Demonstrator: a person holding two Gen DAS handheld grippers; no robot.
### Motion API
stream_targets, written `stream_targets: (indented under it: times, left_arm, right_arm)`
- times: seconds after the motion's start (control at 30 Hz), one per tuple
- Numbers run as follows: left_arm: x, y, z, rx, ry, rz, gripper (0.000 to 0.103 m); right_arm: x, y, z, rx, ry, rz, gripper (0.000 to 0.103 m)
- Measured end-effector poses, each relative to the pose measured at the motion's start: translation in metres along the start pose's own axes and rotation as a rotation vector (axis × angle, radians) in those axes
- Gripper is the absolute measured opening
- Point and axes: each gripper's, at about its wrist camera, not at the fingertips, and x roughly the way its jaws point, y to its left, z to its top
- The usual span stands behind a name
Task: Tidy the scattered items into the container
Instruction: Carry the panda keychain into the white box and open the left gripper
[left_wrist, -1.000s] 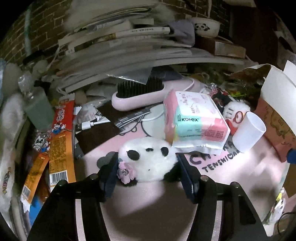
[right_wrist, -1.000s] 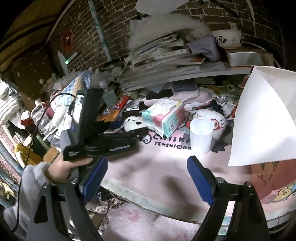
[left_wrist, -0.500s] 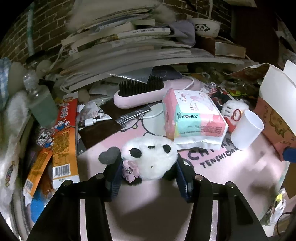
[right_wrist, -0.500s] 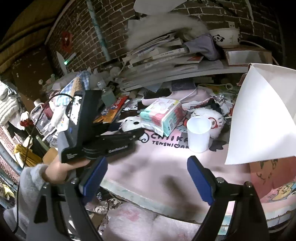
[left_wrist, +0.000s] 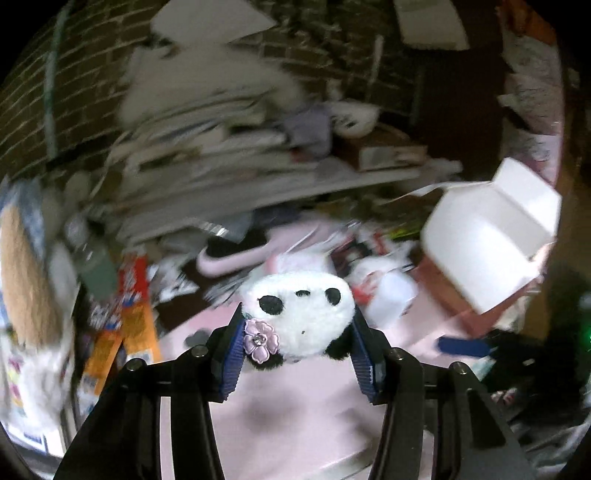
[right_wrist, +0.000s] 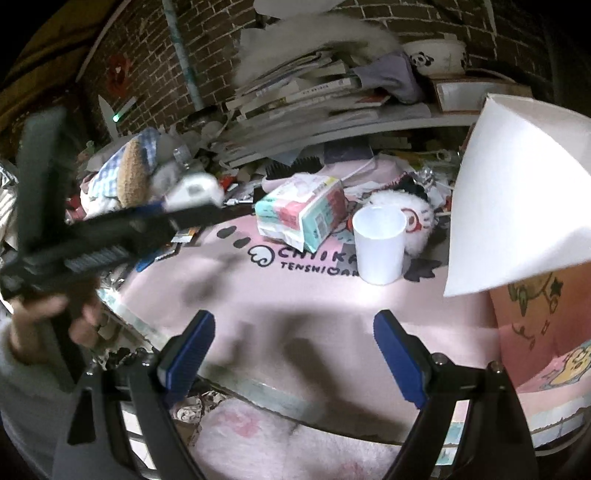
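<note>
A small white panda plush (left_wrist: 301, 310) with a purple flower is pinched between the blue pads of my left gripper (left_wrist: 299, 347), which is shut on it and holds it above the pink mat (left_wrist: 295, 406). The right wrist view shows that gripper (right_wrist: 207, 210) blurred at the left, in a person's hand, with the white plush (right_wrist: 194, 190) at its tip. My right gripper (right_wrist: 291, 347) stands open over the mat's front edge with nothing between its fingers. The pink box (right_wrist: 535, 314) with a raised white flap (right_wrist: 517, 192) stands at the right.
On the mat lie a tissue pack (right_wrist: 303, 210), a white cup (right_wrist: 378, 243) and a white plush with red marks (right_wrist: 413, 218). A pink hairbrush (left_wrist: 229, 258), orange packets (left_wrist: 136, 314) and a stack of books (right_wrist: 314, 96) crowd the back and left.
My left gripper closed tighter on the panda plush and lifted it off the mat, towards the right; its view is now blurred. My right gripper stayed where it was, open.
</note>
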Motion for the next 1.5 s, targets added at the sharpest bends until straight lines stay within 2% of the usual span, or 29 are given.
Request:
stream_targets:
  times: [0.23, 0.37, 0.67, 0.97, 1.3, 1.43, 1.47, 1.5]
  left_arm:
    - [0.005, -0.044, 0.044, 0.090, -0.015, -0.133, 0.046]
    - [0.017, -0.070, 0.068, 0.118, -0.005, -0.246, 0.046]
    - [0.053, -0.139, 0.111, 0.243, 0.098, -0.439, 0.046]
    - [0.094, -0.192, 0.124, 0.360, 0.281, -0.451, 0.046]
    - [0.127, -0.224, 0.107, 0.474, 0.436, -0.357, 0.048]
    - [0.129, -0.231, 0.105, 0.490, 0.445, -0.339, 0.051]
    - [0.129, -0.232, 0.105, 0.491, 0.445, -0.335, 0.055]
    - [0.129, -0.233, 0.106, 0.493, 0.440, -0.329, 0.063]
  right_arm:
    - [-0.005, -0.014, -0.004, 0.040, -0.006, 0.005, 0.086]
    - [-0.012, -0.020, -0.005, 0.045, -0.031, 0.022, 0.086]
    - [-0.024, -0.038, -0.006, 0.074, -0.068, 0.018, 0.086]
    - [-0.031, -0.054, -0.008, 0.116, -0.098, 0.025, 0.087]
    - [-0.035, -0.061, -0.010, 0.139, -0.111, 0.036, 0.087]
    - [-0.036, -0.064, -0.011, 0.151, -0.112, 0.036, 0.087]
    - [-0.036, -0.064, -0.011, 0.151, -0.112, 0.034, 0.087]
    - [-0.037, -0.064, -0.011, 0.152, -0.113, 0.033, 0.087]
